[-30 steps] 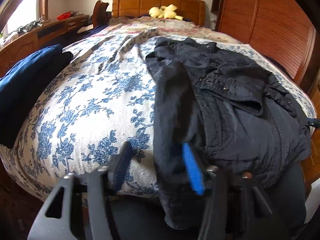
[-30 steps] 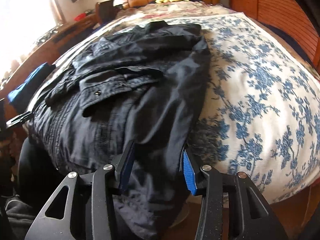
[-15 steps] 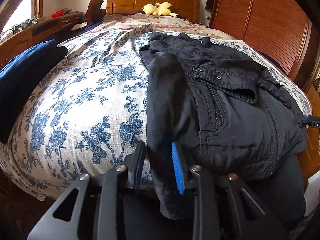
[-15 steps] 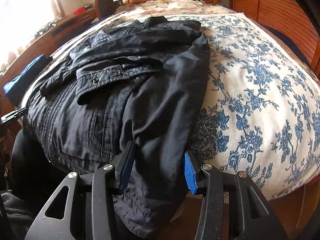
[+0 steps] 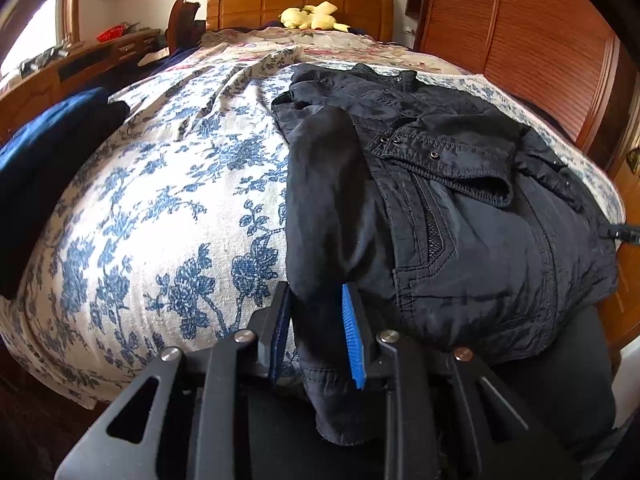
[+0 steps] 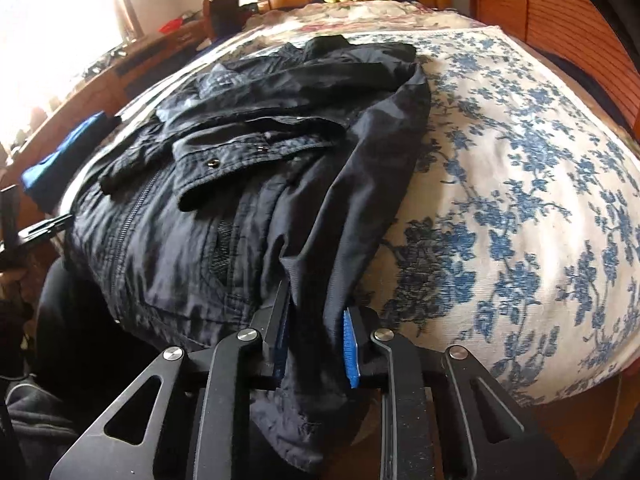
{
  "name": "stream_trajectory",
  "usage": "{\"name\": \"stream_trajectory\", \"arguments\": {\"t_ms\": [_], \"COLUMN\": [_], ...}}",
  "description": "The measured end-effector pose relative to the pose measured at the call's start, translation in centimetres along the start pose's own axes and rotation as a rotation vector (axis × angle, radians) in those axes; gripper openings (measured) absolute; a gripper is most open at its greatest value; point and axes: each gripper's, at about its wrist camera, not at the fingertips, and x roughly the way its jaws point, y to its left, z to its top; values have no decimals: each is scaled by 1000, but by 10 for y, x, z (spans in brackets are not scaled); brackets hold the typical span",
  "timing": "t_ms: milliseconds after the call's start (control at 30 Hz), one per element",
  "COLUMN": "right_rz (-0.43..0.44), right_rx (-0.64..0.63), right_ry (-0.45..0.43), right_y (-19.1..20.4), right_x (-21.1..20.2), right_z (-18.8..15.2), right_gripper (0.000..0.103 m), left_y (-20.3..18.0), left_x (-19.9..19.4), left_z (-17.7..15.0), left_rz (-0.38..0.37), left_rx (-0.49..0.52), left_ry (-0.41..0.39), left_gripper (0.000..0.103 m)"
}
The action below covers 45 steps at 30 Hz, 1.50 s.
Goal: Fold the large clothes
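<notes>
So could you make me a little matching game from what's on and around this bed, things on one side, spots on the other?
Things:
1. black jacket
2. yellow plush toy
3. blue cloth
4. left gripper

Spots:
A. by the headboard
B. at the bed's left edge
C. spread across the floral bedspread
D. around one sleeve cuff

Pairs: 1-C, 2-A, 3-B, 4-D

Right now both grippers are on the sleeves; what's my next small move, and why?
Probably lift both sleeves and swing them inward across the jacket. The left gripper and right gripper each pinch a sleeve hanging off the bed edge, unfolded.
</notes>
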Motion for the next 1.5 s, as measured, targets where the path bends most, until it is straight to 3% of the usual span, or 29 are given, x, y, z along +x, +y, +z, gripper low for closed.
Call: {"name": "stream_trajectory", "arguments": {"t_ms": [167, 233, 333, 633, 900, 1267, 1367, 1500], "right_rz": [-3, 0, 16, 70, 111, 147, 147, 110], "right_rx": [-13, -10, -32, -29, -32, -63, -82, -97], "right_ry": [16, 5, -38, -229, -396, -515, -523, -477], "right_y": [7, 8, 17, 42, 55, 71, 73, 69], "right_x": [6, 5, -4, -44, -99, -174, -186, -168], "right_z": [6, 9, 19, 67, 95, 85, 77, 76], "right_gripper": [20, 17, 6, 3, 3, 3, 3, 3], "left_y": [-1, 0, 0, -20, -23, -30, -28, -18], "left_x": [0, -2, -12, -81, -129, -209, -209, -179], "left_z": [1, 3, 13, 57, 73, 77, 78, 88], "left_rz": [9, -6, -16, -41, -38, -67, -63, -53], "left_rx": [2, -8, -41, -8, 34, 47, 46, 26], "left_ry": [4, -4, -27, -214, -284, -410, -412, -367], "left_gripper": [24, 7, 4, 3, 2, 2, 2, 2]}}
